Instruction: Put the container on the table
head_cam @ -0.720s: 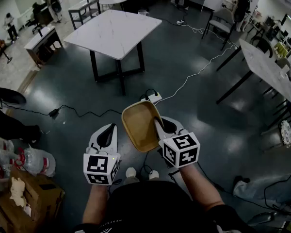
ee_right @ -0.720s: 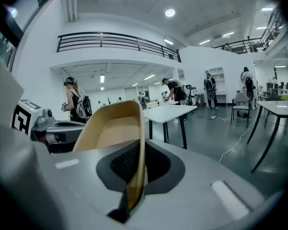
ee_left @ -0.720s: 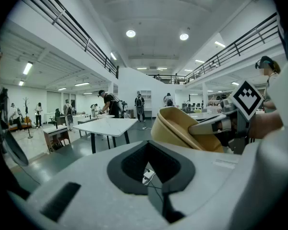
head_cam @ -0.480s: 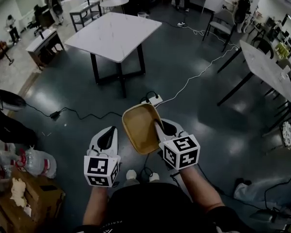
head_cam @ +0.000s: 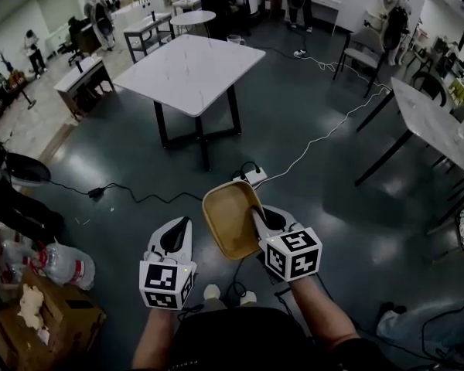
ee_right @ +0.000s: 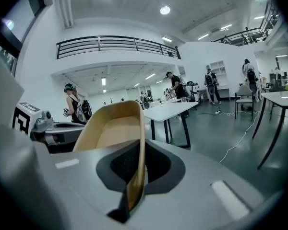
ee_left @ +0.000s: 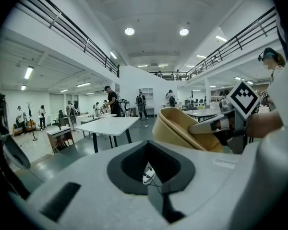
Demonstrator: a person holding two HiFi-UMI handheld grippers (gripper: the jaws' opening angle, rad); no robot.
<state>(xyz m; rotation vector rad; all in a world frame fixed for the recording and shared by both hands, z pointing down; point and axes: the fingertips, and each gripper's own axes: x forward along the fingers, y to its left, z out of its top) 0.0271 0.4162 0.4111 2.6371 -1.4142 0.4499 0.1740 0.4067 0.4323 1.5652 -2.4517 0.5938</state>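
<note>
Both grippers and the load have advanced across the floor since the earlier frame; the white tabletop now sits lower and nearer in the head view, and the power strip lies just beyond the load.

Left hand-held gripper: jaws together, nothing between them, carried idle beside the right.

Right hand-held gripper: clamped on the side wall of the tan container, the rim pinched edge-on between the jaws. The container is held in the air over the floor, tipped on its side with its hollow facing left, well apart from the tabletop.

Assessment: the step in hand is carriage to the tabletop. Recommended practice is to keep the clamp firm on the thin wall, step clear of the white cable and the power strip, roll the container level before lowering, and release only once its base rests flat, well inside the edge.

Markings: none legible. Only black-and-white square patterns show on the marker cubes; no brand or label is visible on the container.
</note>
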